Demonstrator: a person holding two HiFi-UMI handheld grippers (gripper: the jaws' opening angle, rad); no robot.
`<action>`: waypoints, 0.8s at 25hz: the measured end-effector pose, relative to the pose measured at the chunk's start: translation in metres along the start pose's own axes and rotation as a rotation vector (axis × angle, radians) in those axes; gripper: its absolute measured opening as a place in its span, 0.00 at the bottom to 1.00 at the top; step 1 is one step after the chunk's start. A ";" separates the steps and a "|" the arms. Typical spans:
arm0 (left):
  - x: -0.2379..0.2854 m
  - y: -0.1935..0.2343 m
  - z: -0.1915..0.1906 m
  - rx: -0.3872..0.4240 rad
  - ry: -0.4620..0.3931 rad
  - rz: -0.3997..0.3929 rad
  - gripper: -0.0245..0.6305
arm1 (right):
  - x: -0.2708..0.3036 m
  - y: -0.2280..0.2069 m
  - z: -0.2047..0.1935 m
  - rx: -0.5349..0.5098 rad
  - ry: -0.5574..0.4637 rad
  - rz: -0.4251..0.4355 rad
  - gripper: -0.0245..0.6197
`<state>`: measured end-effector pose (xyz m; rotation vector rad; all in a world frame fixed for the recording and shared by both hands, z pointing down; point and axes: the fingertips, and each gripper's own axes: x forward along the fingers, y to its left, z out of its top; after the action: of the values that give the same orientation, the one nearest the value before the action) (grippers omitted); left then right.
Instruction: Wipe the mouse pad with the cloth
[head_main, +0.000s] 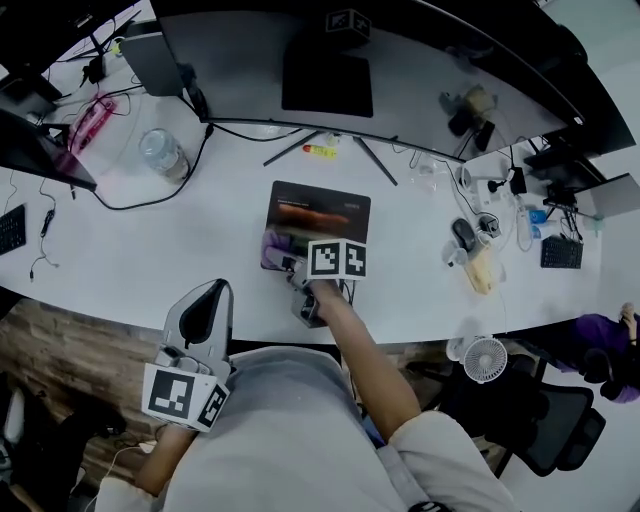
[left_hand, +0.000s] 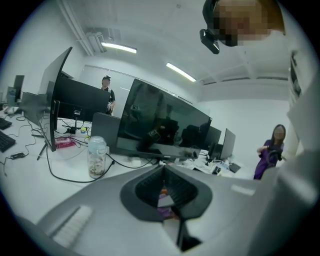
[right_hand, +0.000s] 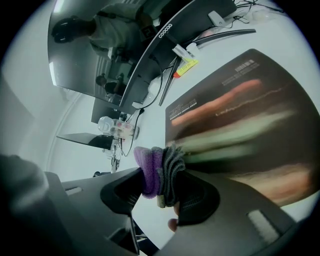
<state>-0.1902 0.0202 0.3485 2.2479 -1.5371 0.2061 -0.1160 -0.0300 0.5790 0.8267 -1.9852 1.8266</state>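
Lower left of head view: left claw (head_main: 212, 292) held off the counter's (head_main: 130, 265) near edge, close to the person's torso. In the left gripper view its jaws (left_hand: 164, 186) stand closed together with nothing gripped.

Centre of head view: right claw (head_main: 290, 264) reaches over the counter, jaws clamped on the cloth (head_main: 276, 247). The right gripper view shows the cloth (right_hand: 159, 171) as a purple and grey wad pinched between the pads of the right claw (right_hand: 161, 192).

Cloth sits at the near left corner of the mouse pad (head_main: 322, 214), touching it. Pad is dark, flat on the counter, centre frame; in the right gripper view it fills the right half (right_hand: 240, 115), print streaked by blur.

Beyond the pad: small yellow marker (head_main: 320, 151) by the monitor (head_main: 330, 60) stand. Clear jar (head_main: 163, 153) upper left, well apart from the pad.
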 end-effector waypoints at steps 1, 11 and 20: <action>0.001 0.000 0.000 -0.001 0.001 -0.001 0.04 | 0.001 -0.001 0.000 -0.001 0.002 -0.006 0.34; 0.012 -0.007 -0.001 0.002 0.007 -0.020 0.04 | -0.002 -0.007 0.001 0.005 0.003 -0.003 0.35; 0.017 -0.013 -0.002 -0.004 0.018 -0.033 0.04 | -0.018 -0.022 0.002 0.018 -0.003 -0.021 0.35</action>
<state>-0.1719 0.0102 0.3532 2.2605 -1.4887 0.2129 -0.0883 -0.0285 0.5851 0.8527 -1.9569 1.8352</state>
